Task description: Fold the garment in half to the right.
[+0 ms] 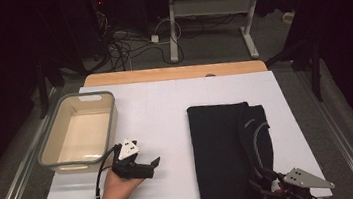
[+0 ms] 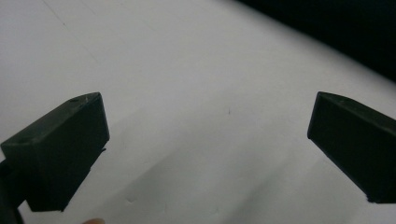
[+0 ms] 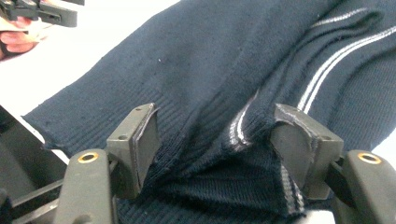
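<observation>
A dark navy sweater (image 1: 220,150) with thin white stripes lies folded on the right half of the white table cover (image 1: 155,107). At its near edge, my right gripper (image 1: 264,180) has its jaws pressed into a bunched fold of the ribbed hem. In the right gripper view the sweater (image 3: 210,60) gathers in creases between the two pads of that gripper (image 3: 215,140). A hand holds my left gripper (image 1: 153,165) left of the sweater, low over bare cover. Its jaws (image 2: 208,135) stand wide apart with nothing between them.
A beige plastic tub (image 1: 111,117) with nothing in it stands at the table's left side. The right gripper view catches the left hand (image 3: 16,42) and its gripper (image 3: 46,11) at top left. Desk legs and cables lie on the floor beyond the table.
</observation>
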The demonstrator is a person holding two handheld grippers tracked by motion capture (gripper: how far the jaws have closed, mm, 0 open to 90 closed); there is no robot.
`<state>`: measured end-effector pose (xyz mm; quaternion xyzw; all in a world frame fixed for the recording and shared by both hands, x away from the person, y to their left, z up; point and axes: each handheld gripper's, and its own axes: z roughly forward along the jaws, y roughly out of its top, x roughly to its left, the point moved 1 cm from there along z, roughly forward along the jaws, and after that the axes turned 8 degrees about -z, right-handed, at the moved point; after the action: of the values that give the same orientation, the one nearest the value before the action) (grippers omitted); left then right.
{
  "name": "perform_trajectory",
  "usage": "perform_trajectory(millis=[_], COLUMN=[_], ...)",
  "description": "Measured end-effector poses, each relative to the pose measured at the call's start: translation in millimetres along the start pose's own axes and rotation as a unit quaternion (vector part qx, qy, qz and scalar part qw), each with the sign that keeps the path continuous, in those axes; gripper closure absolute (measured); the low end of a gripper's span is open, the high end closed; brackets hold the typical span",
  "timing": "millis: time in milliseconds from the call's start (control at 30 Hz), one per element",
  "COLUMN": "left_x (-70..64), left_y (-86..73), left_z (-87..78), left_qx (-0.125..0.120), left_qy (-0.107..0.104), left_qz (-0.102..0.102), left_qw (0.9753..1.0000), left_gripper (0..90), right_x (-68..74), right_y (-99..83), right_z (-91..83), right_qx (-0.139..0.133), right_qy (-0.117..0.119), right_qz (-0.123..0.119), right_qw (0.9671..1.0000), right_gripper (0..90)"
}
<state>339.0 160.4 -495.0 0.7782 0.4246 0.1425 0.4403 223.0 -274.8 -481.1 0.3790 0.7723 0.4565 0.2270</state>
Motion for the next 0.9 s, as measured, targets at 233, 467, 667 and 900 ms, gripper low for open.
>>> perform_trajectory(millis=[233, 467, 667, 900], left_x=[4.7, 4.3, 4.2, 4.1], left_y=[-1.8, -1.7, -1.7, -1.7], left_z=[-4.0, -3.6, -3.7, -3.7], left_qx=[-0.02, -0.019, -0.019, -0.018], left_qy=[-0.013, -0.012, -0.011, -0.012], left_qz=[-0.019, -0.019, -0.018, -0.017], left_qw=[0.9995, 0.9996, 0.9996, 0.9996], left_gripper=[0.0, 0.0, 0.0, 0.0], right_x=[4.3, 2.3, -3.8, -12.1], right_y=[10.0, 9.9, 13.9, 5.5], right_z=[5.0, 11.5, 18.6, 20.0], right_qx=[0.002, 0.016, 0.025, 0.042], right_qy=[-0.003, -0.01, -0.024, -0.024], right_qz=[-0.011, -0.01, -0.003, 0.015], right_qw=[0.9999, 0.9998, 0.9994, 0.9987], right_gripper=[31.7, 32.7, 40.3, 54.1])
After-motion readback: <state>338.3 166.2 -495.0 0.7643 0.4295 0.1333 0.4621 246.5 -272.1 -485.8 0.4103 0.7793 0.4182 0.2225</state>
